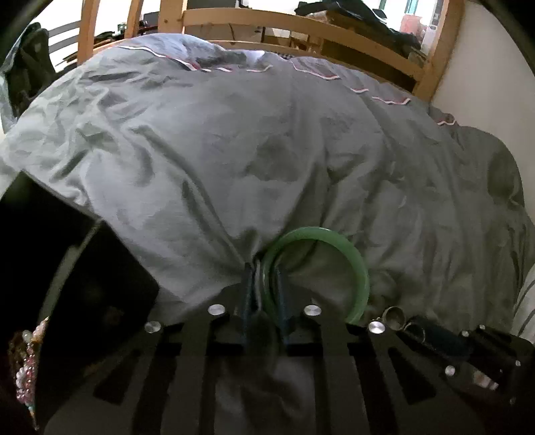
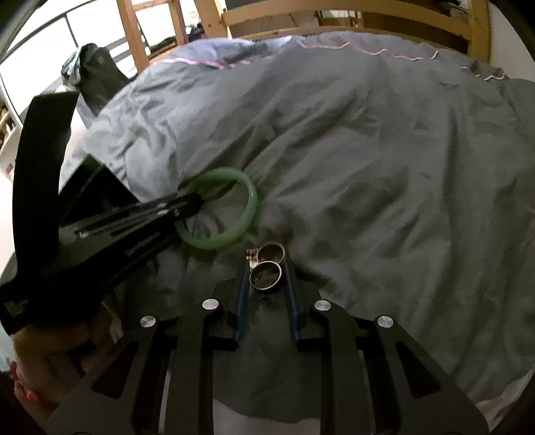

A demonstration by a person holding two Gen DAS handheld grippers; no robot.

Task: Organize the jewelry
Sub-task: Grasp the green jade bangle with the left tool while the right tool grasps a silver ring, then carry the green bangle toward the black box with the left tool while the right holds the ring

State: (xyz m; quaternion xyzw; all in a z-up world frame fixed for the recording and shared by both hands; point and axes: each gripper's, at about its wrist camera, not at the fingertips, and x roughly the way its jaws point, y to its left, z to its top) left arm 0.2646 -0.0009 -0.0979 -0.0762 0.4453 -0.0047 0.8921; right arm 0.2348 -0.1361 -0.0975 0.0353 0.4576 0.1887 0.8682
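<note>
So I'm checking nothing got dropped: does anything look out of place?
Nothing looks damaged. Two metal rings lie loose on the rumpled duvet between the right claw's open fingers. The left claw grips the green bangle.

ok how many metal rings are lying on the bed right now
2. One metal ring sits between the right tool's fingers; the second ring lies just beyond, touching it. Others may be hidden in the duvet folds.

You're in a bedroom at home: a rumpled grey duvet point(image 1: 267, 150) covers the bed, a pale wooden bed frame point(image 1: 301, 26) runs along its far edge, and clothes are piled on furniture point(image 1: 367, 16) behind it.
</note>
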